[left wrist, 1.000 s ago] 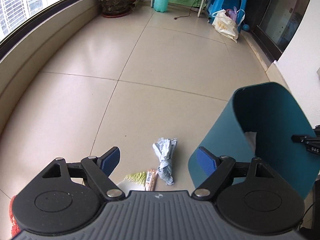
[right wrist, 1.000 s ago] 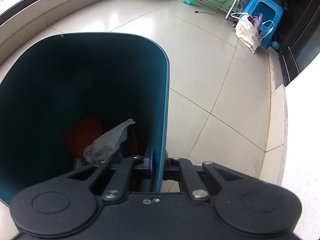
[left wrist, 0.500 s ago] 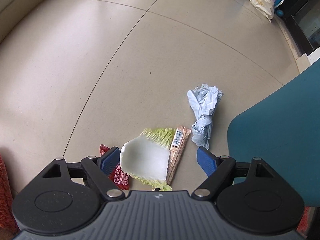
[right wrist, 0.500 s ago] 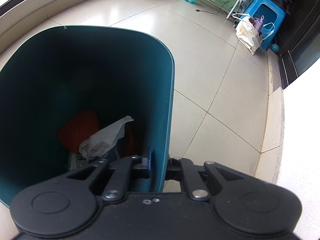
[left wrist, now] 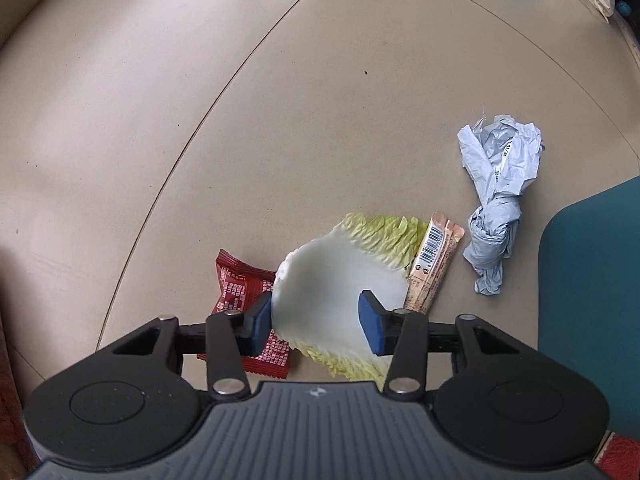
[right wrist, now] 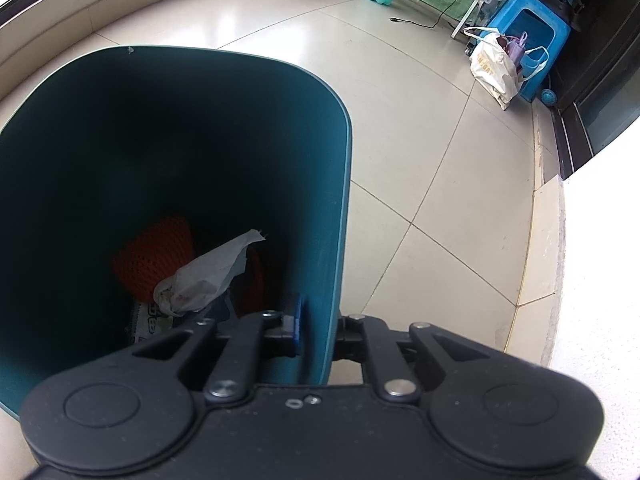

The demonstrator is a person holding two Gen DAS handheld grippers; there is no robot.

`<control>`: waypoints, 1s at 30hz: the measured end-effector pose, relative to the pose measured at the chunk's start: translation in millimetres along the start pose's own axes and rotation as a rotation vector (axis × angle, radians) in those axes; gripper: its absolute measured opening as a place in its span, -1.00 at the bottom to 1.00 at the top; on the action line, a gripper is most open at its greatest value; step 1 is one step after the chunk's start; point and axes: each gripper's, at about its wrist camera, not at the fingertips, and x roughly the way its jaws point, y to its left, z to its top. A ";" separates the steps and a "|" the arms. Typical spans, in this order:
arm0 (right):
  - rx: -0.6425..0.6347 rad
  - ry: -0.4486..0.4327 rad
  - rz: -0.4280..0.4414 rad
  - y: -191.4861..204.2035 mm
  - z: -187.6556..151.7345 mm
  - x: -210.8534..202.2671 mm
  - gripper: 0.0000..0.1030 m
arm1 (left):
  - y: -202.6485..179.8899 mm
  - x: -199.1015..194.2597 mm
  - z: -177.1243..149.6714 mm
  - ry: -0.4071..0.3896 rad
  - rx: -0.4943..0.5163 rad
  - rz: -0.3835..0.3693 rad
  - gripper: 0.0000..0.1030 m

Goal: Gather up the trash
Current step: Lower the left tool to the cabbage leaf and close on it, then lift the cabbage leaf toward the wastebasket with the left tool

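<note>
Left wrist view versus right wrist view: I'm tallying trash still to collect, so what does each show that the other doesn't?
Only the left wrist view shows the floor litter: a pale cabbage leaf between the open left gripper, a red snack packet, an orange barcode wrapper and a crumpled grey plastic bag.

Only the right wrist view shows the bin's contents: orange mesh and a white tissue, with the right gripper clamping the wall.

Both show the teal plastic bin.
</note>
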 end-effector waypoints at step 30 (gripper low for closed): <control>0.009 -0.023 -0.008 -1.0 -3.1 -3.0 -0.79 | -11.5 -200.2 1.7 -0.278 0.106 0.088 -0.89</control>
